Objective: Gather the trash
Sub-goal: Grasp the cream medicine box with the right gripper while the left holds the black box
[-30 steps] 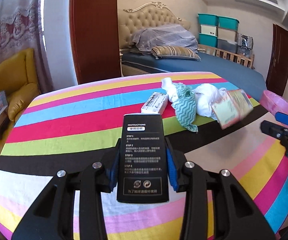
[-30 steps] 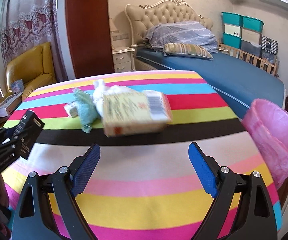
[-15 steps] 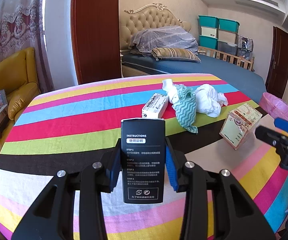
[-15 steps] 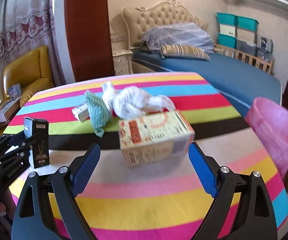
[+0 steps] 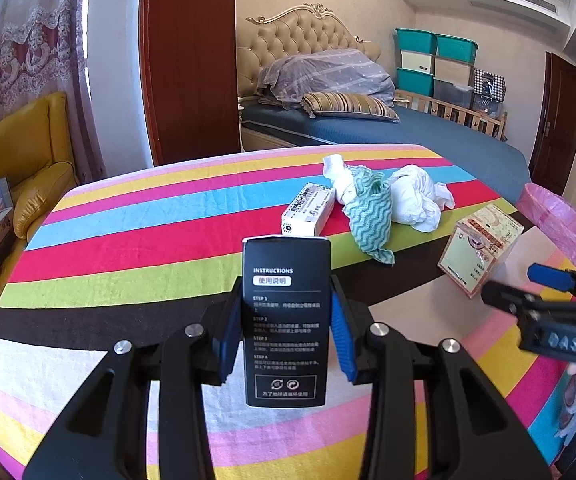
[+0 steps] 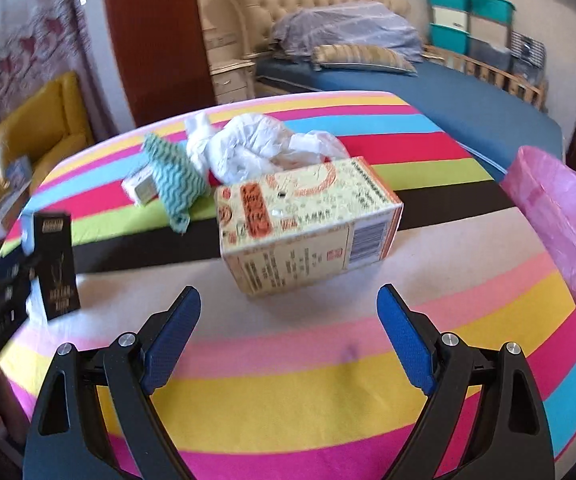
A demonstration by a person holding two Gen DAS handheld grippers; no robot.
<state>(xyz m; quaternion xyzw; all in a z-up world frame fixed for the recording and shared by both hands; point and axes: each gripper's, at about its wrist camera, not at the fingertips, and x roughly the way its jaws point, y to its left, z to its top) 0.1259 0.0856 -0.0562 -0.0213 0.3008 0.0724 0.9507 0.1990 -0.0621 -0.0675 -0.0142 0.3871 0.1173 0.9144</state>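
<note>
My left gripper (image 5: pixel 286 334) is shut on an upright black box (image 5: pixel 285 320) with white instructions text, above the striped table; it also shows in the right wrist view (image 6: pixel 56 266). My right gripper (image 6: pixel 288 312) is open and empty, just short of a beige carton (image 6: pixel 307 232) lying on the table; the carton also shows in the left wrist view (image 5: pixel 479 252). Behind it lie crumpled white paper (image 6: pixel 256 148), a teal wavy cloth (image 6: pixel 176 180) and a small white box (image 5: pixel 307 210). A pink-lined bin (image 6: pixel 559 216) stands off the table's right edge.
The round table (image 5: pixel 136 248) has a rainbow-striped cover. A yellow armchair (image 5: pixel 20 160) with boxes stands at the left. A bed (image 5: pixel 387 128) and stacked teal crates (image 5: pixel 431 56) are behind.
The beige carton has come down from the air onto the table in front of my open right gripper, which has moved closer to it. My left gripper keeps holding the black box.
</note>
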